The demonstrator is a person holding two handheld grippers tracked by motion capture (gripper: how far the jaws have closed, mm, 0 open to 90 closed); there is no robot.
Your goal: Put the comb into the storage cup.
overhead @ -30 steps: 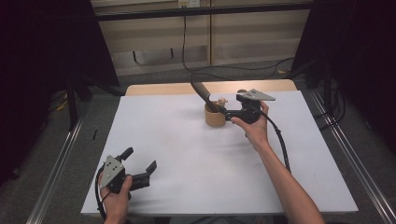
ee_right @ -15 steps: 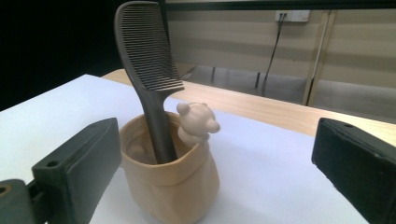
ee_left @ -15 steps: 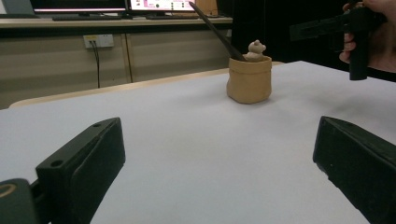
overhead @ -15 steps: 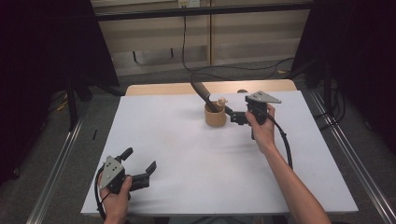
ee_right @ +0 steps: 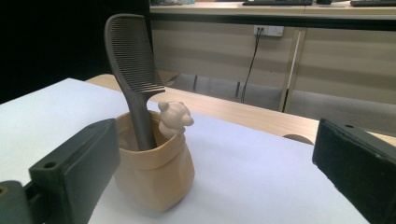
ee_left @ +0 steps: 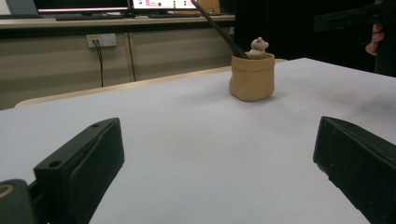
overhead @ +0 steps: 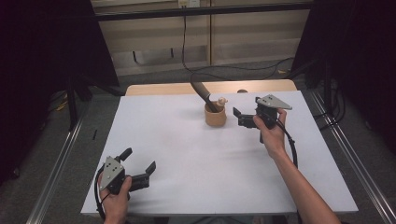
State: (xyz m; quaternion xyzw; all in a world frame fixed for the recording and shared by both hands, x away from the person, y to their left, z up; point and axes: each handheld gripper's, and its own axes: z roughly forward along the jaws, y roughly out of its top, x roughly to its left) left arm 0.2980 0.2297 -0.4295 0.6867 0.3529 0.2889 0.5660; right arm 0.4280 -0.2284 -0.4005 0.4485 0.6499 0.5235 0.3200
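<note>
A tan bag-shaped cup (overhead: 215, 115) (ee_left: 251, 77) (ee_right: 154, 169) stands upright at the back middle of the white table (overhead: 187, 149). A dark comb (overhead: 202, 92) (ee_right: 133, 70) leans out of it, teeth end up, beside a small tan bear figure (overhead: 222, 100) (ee_right: 174, 117) on the rim. My right gripper (overhead: 236, 117) is open, held just right of the cup with nothing between its jaws. My left gripper (overhead: 138, 164) is open near the table's front left corner, empty, facing the cup from far off.
A wooden table edge (overhead: 187, 87) shows behind the white top. Cables (overhead: 233, 69) lie on the floor beyond. Metal rails (overhead: 60, 158) run along both sides of the table. The right gripper's cable (overhead: 293, 149) trails along the forearm.
My right gripper has drawn back to the right, away from the cup, and now stands clear of it. The left gripper has stayed put.
</note>
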